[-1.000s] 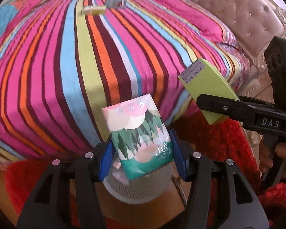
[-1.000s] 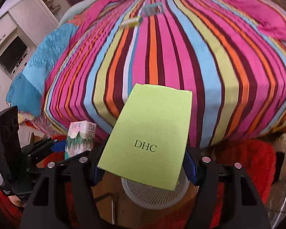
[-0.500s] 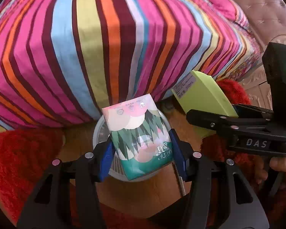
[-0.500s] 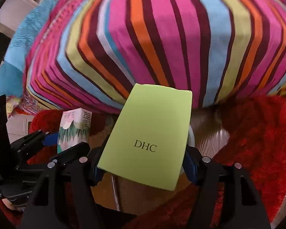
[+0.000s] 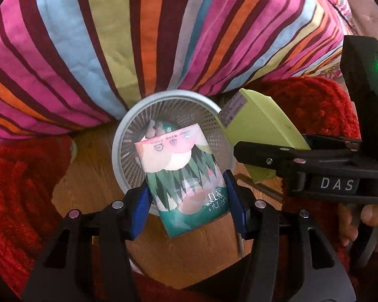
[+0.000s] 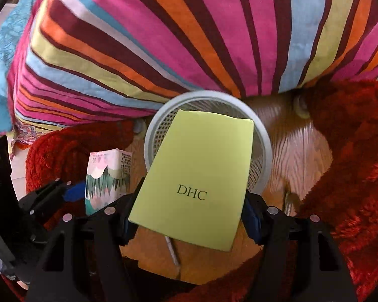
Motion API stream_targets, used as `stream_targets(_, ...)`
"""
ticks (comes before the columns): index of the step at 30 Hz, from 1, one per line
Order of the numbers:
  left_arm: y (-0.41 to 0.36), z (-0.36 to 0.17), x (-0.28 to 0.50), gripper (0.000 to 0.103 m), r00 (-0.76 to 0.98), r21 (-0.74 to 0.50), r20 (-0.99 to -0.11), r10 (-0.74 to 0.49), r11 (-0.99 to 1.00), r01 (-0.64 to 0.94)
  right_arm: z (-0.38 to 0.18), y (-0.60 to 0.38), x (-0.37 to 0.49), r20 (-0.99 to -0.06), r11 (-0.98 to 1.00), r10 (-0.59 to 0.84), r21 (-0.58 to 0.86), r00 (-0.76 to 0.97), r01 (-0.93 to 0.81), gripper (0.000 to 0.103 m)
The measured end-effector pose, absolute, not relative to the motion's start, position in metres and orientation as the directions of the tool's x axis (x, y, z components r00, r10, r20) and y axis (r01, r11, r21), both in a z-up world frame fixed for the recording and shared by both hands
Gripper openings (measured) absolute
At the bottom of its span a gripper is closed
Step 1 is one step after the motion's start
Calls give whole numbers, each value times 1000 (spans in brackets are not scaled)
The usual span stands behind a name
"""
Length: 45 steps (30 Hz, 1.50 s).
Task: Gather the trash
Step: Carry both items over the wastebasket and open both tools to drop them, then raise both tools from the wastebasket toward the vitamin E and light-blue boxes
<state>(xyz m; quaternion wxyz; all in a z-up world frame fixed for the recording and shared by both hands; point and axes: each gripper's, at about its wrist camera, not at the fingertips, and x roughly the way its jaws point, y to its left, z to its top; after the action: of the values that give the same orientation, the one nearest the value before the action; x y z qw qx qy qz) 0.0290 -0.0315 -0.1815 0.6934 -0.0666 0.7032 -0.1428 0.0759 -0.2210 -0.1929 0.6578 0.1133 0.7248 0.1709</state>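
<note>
Bin (image 5: 118, 136), a grey mesh basket, stands on the wood floor (image 5: 88, 176) at the foot of the bed (image 5: 113, 37), between two patches of red rug (image 5: 20, 188). Something small already lies at its bottom, too blurred to name. Two pieces of trash are held over it. The carton (image 5: 186, 186), green and pink, sits pinched between the fingers of the left gripper (image 5: 187, 201); its long axis runs forward along the fingers, top end out over the bin mouth, lower end back over the near rim. The box (image 6: 199, 178), lime green with "DHC" on it, is pinched by the right gripper (image 6: 189, 216), long axis also forward, far end over the bin opening in the right wrist view. From the left wrist view the box (image 5: 259, 138) hangs at the bin's right rim, just beside the carton but apart from it, with the right gripper (image 5: 269, 158) coming in from the right. Both grippers point down and forward at the bin; the left looks more centred on the mouth, the right more toward the edge. Likely next: release over the opening. The carton's rear half looks to overlap the near rim, so a drop there could catch the edge; the box is broad against the mouth and may snag too. Height above the rim can't be judged.
</note>
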Motion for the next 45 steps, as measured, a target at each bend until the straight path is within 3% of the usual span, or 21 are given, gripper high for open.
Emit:
stream_targets(15,-35,-194,34,57,-96,-291,-955,-282,952,99,-204,-206,82,-913,920,369,386,-176,-73,65)
stream_targets(17,-36,-198,34,67,-113,-284,-955,-273,954,95,-207,-207,81,-910,921,368,385,-189,-64,71)
stream_targets(18,-36,-198,34,73,-119,-275,-957,-264,957,90,-208,-207,81,-909,920,370,386,-192,-58,84)
stream_targets(19,-35,-199,34,80,-120,-268,-959,-257,960,85,-209,-209,81,-906,919,376,392,-192,-50,86)
stream_targets(30,-26,-193,34,81,-75,-244,-968,-240,968,51,-201,-209,83,-909,914,387,400,-153,-66,92)
stream_targets(38,-10,-141,38,81,168,-202,-964,-206,979,40,-143,-213,82,-912,910,396,375,106,-177,92)
stream_targets(45,2,-87,55,81,359,-148,-921,-152,988,40,-75,-231,96,-810,916,400,341,429,-210,95)
